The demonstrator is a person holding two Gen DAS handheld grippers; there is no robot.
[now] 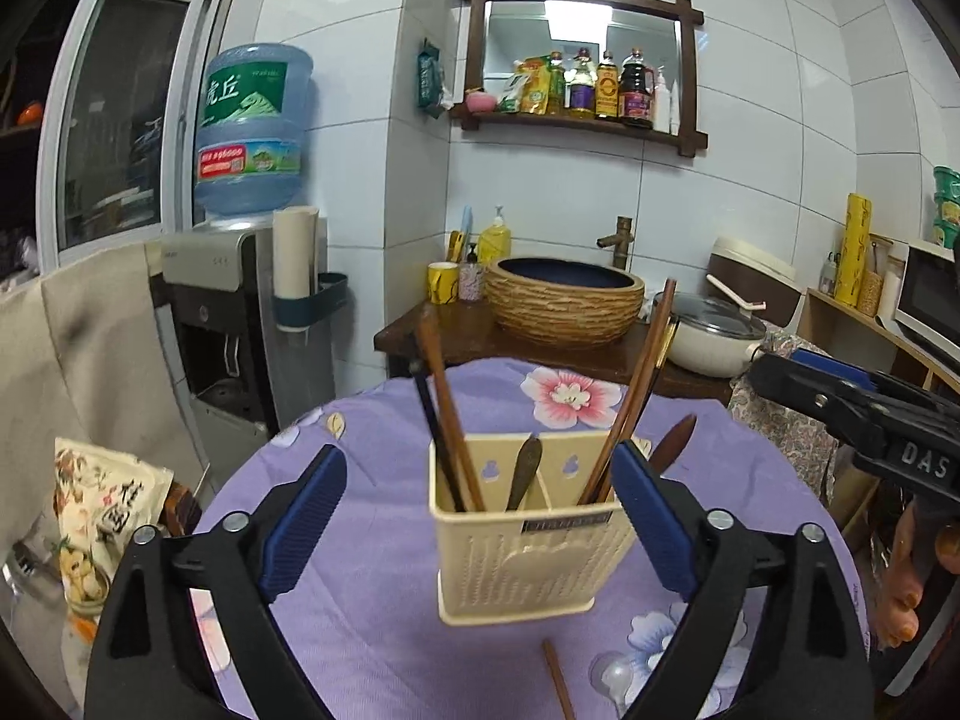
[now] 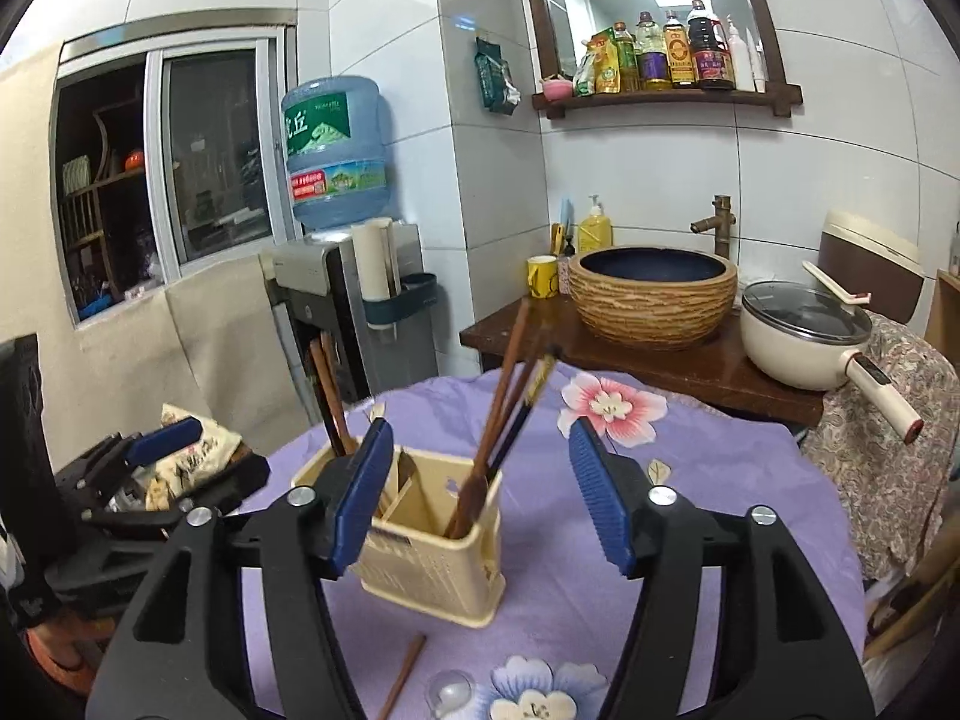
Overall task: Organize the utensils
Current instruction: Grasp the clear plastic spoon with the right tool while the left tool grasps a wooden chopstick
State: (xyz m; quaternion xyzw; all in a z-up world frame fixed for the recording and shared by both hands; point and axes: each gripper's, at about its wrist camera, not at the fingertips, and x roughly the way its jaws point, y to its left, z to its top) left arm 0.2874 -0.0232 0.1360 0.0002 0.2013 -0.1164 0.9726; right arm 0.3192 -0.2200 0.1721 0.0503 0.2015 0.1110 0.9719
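Table: round top under a purple flowered cloth [image 1: 372,630]; it bears the holder and the loose stick, with both claws poised over its near edge.
Holder: cream plastic utensil caddy [image 1: 528,564], upright near the middle of the cloth, split into compartments; it looks light and could slide if nudged.
Left gripper [image 1: 480,528]: released, jaws spread wide with nothing between the pads; the caddy stands just beyond them.
Right gripper [image 2: 480,498]: released too, jaws apart and empty; its left pad hangs in front of the caddy's near corner.
Sorted utensils: wooden chopsticks [image 1: 447,414] lean in the left compartment, another bundle [image 1: 636,390] leans right, a dark spoon [image 1: 523,471] stands in the middle one.
Loose piece: a single wooden chopstick [image 1: 558,684] lies flat on the cloth, just in front of the caddy, apart from it.
Step, as I judge it: fetch that last stick.
Doing it well: come down across its length, pinch near the middle, lift clear of the cloth, then tip it upright and feed it in beside its fellows without knocking the caddy.
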